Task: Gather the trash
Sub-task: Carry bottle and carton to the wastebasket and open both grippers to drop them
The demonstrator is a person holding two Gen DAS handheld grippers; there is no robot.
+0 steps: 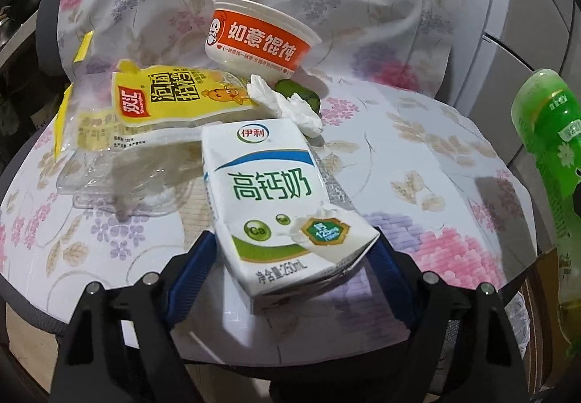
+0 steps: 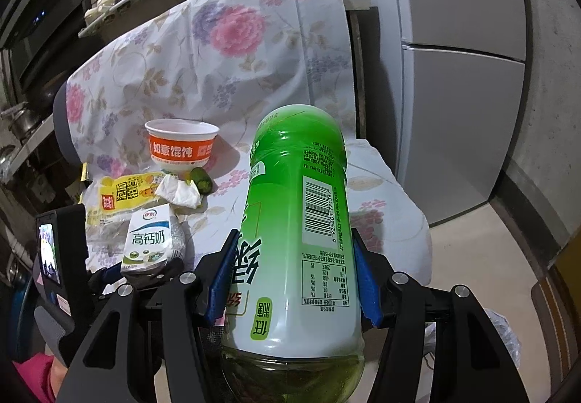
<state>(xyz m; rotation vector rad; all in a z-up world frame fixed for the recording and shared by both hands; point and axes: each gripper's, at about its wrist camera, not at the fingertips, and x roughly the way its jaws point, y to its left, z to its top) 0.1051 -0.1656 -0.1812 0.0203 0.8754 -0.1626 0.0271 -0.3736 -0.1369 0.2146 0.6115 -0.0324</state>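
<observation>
Behind the bottle (image 2: 297, 221), only the right view shows a fridge (image 2: 454, 76).

One carton (image 1: 279, 199), one bowl (image 1: 259, 36), one bottle (image 2: 301, 221)

Both views are evenly lit by soft indoor light from above, bright on the floral cloth (image 1: 417, 134) and dim toward the corners, where the fisheye frame goes black. Straight lines bow strongly at the edges. The milk carton (image 1: 276, 199) casts a soft shadow beneath itself. The green bottle (image 2: 301, 221) shows mild glare and slight blur.
</observation>
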